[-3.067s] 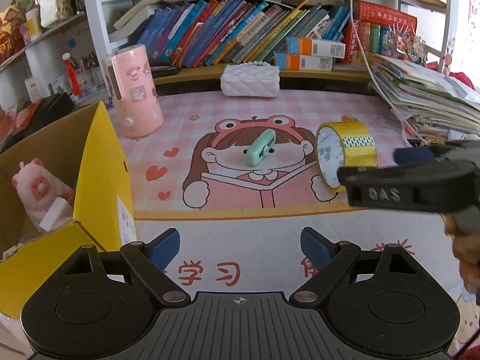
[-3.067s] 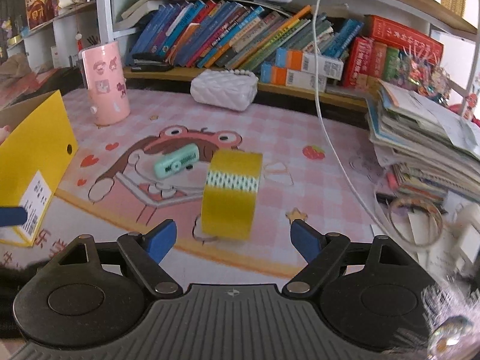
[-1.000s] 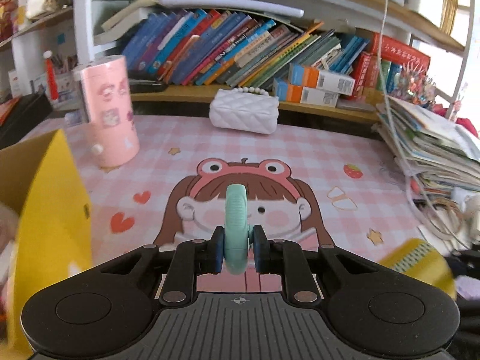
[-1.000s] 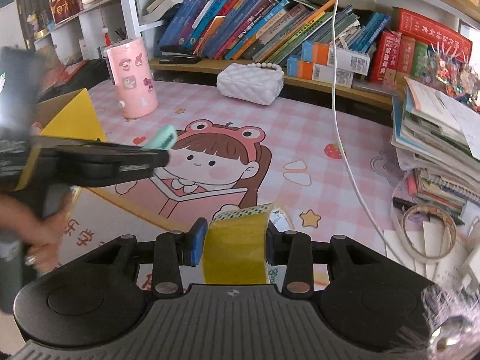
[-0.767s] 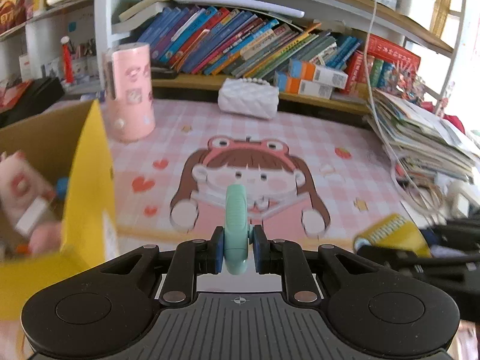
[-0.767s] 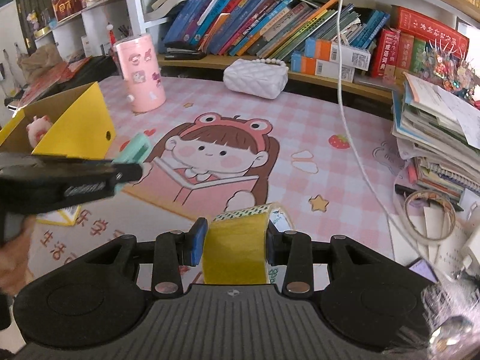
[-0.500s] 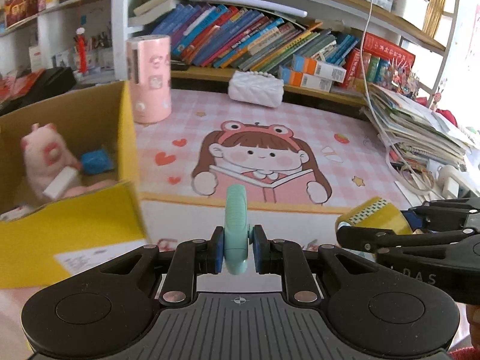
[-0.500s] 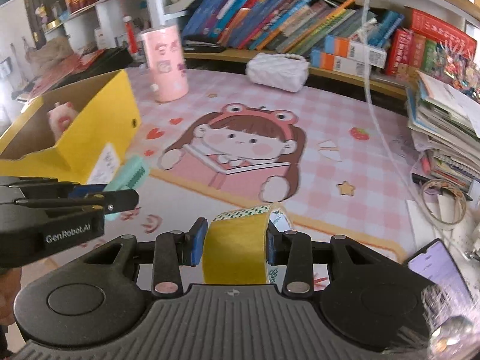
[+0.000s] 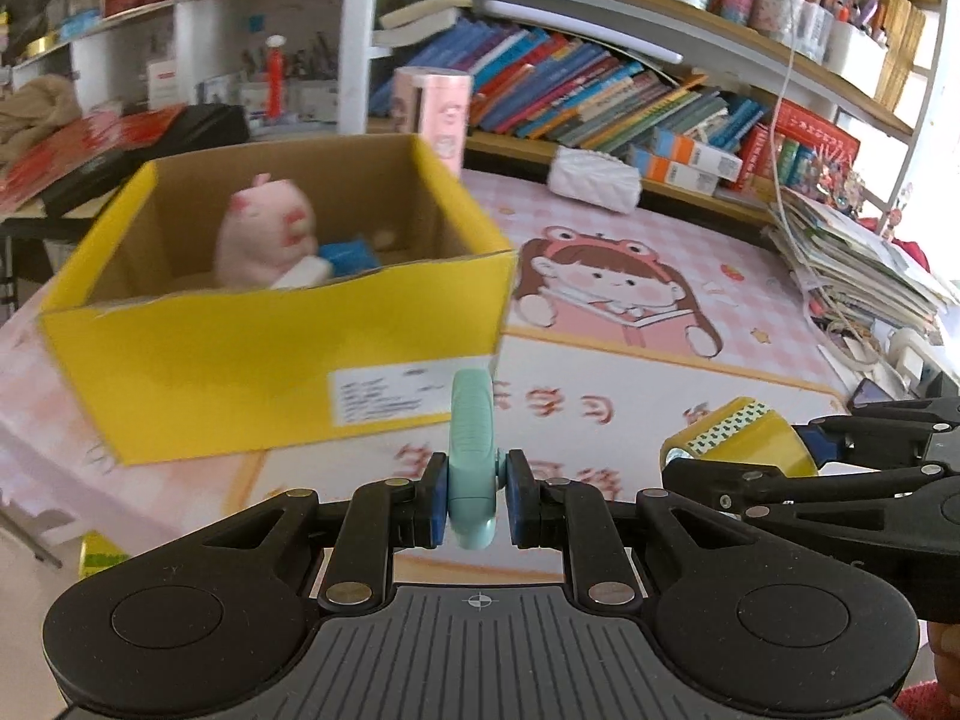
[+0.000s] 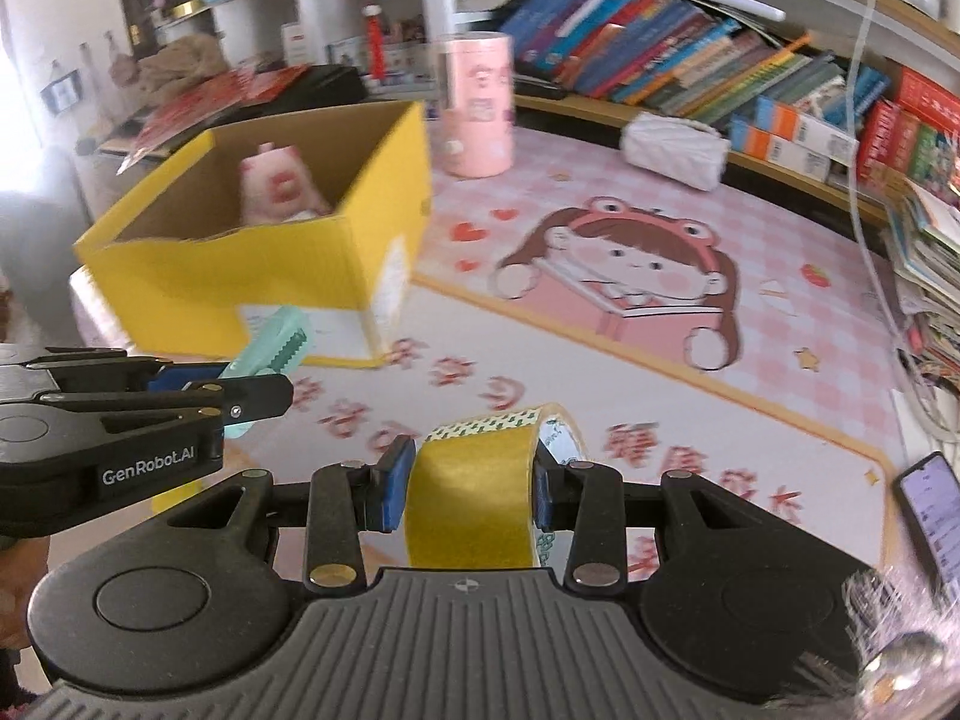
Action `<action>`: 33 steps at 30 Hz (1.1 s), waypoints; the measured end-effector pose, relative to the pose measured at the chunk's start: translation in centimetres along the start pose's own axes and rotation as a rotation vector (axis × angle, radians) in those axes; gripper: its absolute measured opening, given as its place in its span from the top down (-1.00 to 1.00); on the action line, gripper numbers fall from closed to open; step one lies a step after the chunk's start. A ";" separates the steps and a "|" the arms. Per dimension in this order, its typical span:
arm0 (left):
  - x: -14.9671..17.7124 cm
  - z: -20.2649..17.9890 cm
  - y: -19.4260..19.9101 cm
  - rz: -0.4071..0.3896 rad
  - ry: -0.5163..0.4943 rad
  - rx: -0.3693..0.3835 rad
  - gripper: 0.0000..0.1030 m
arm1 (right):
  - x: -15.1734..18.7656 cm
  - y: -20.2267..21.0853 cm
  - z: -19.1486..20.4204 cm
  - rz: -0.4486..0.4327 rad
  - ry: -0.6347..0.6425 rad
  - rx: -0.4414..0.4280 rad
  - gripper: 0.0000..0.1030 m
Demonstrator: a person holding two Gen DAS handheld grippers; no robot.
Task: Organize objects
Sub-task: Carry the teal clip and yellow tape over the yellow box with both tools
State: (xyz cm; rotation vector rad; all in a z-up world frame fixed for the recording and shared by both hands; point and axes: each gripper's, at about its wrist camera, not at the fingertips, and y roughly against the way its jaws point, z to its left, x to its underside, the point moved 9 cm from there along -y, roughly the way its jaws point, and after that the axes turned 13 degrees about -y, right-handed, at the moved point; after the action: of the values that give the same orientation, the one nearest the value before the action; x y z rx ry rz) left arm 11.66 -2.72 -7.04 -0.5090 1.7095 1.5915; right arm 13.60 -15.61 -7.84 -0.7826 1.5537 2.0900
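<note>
Tape roll (image 10: 474, 495) clamped (right tool (image 10: 462, 489)), mint clip (image 9: 473, 462) pinched

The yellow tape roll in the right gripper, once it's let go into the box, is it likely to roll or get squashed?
The tape roll is round, so it could roll if it lands on edge; landing flat seems steadier. It keeps its ring shape between the right gripper pads, so it is probably stiff. The box walls should stop it anyway.

yellow box (image 9: 240, 354), mint clip (image 9: 473, 456), yellow tape (image 10: 474, 498), pink checked mat (image 10: 780, 228).
</note>
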 end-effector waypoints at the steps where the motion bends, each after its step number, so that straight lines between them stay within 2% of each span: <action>1: 0.2 0.4 0.4 -0.002 0.001 -0.004 0.66 | 0.2 0.1 0.6 0.000 0.004 -0.005 0.30; 20: 4.6 7.4 6.9 -0.036 0.046 -0.091 0.66 | 3.8 1.3 10.5 -0.012 0.061 -0.086 0.30; 33: 4.5 8.0 8.1 -0.080 0.015 -0.068 0.66 | 4.1 2.3 12.3 -0.057 0.065 -0.063 0.30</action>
State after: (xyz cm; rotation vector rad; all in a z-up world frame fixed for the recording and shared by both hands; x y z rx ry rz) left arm 4.82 7.17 -4.54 -0.6170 1.6295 1.5967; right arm 6.74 -4.50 -6.20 -0.9146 1.4877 2.1006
